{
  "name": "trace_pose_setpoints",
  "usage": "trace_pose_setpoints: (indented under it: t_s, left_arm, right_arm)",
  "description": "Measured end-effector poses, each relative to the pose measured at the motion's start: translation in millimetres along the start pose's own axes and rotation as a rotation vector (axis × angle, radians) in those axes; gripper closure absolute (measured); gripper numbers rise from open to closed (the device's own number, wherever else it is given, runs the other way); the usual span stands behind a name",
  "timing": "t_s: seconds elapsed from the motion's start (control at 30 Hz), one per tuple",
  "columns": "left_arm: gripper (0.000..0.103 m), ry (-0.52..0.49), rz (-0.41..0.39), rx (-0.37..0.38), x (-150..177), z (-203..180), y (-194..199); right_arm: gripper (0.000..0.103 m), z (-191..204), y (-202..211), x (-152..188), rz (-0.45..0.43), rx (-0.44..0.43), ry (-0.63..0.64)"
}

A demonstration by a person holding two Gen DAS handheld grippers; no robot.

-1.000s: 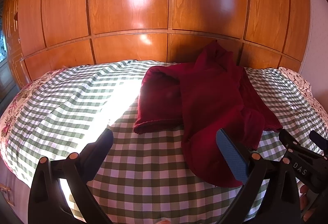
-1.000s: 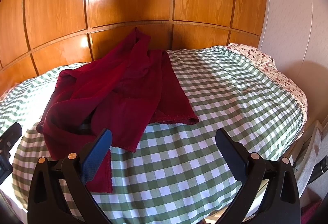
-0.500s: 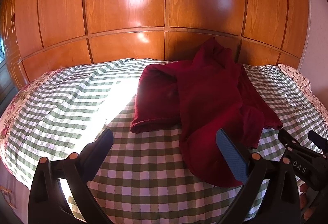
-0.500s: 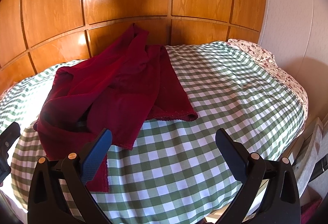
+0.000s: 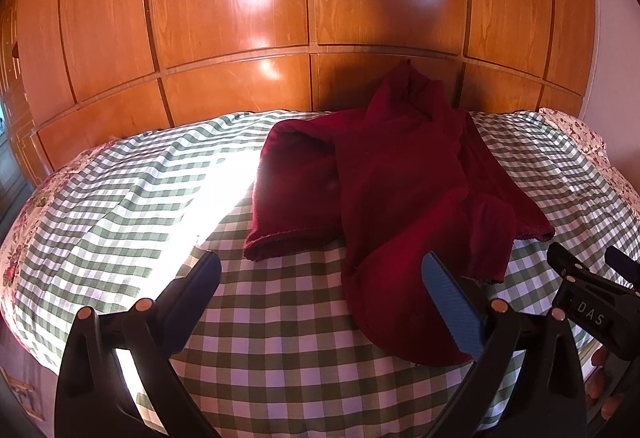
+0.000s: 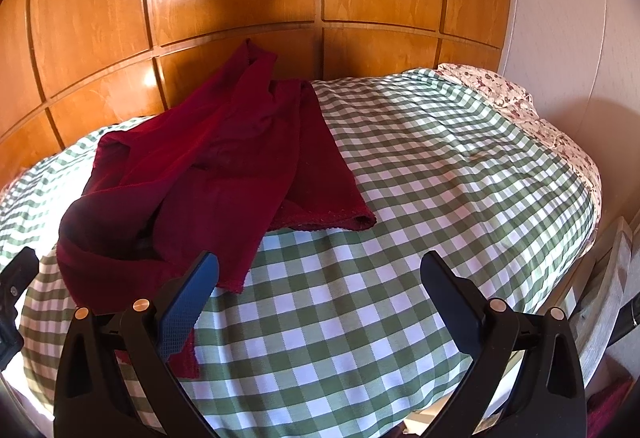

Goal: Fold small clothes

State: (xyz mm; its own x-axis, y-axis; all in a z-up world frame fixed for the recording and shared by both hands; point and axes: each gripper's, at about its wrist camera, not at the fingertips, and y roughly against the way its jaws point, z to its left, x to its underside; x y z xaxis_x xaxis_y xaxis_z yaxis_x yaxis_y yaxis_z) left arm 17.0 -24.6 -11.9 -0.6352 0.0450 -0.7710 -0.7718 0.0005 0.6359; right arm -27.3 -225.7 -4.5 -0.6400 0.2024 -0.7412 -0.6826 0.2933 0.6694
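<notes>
A dark red garment lies crumpled on the green-and-white checked bed cover, its far end propped against the wooden panels. In the right wrist view the same red garment spreads across the left half of the checked bed cover. My left gripper hovers open over the near edge of the bed, its right finger above the garment's near hem. My right gripper is open too, with its left finger over the garment's near corner. Nothing is held in either one.
Glossy wooden wardrobe panels rise right behind the bed. A floral sheet shows at the bed's right edge beside a white wall. A bright patch of sunlight falls on the left of the cover. The right gripper's body shows at the left view's right edge.
Both cameras have drifted slightly back and upward, so the garment sits a little farther and higher in each view. The garment itself has not moved and both grippers stay open.
</notes>
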Motion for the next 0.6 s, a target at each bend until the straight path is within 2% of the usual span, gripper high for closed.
trace_pose_setpoints:
  t_s: [0.4,0.5,0.57,0.6]
  left_arm:
    - [0.004,-0.074,0.04,0.075,-6.5,-22.2,-22.5]
    - [0.022,-0.13,0.069,0.102,-7.1,-35.7,-35.5]
    - [0.04,-0.163,0.099,0.131,-7.1,-45.1,-47.2]
    - [0.058,-0.172,0.114,0.146,-6.7,-47.7,-51.6]
  right_arm:
    - [0.003,-13.2,-15.5,1.4,0.043,0.016,-0.032]
    - [0.003,-19.6,-21.9,0.9,0.064,0.018,-0.052]
    - [0.003,-23.7,-24.7,0.2,0.072,0.02,-0.063]
    - [0.003,-26.8,-26.2,-0.8,0.075,0.02,-0.072]
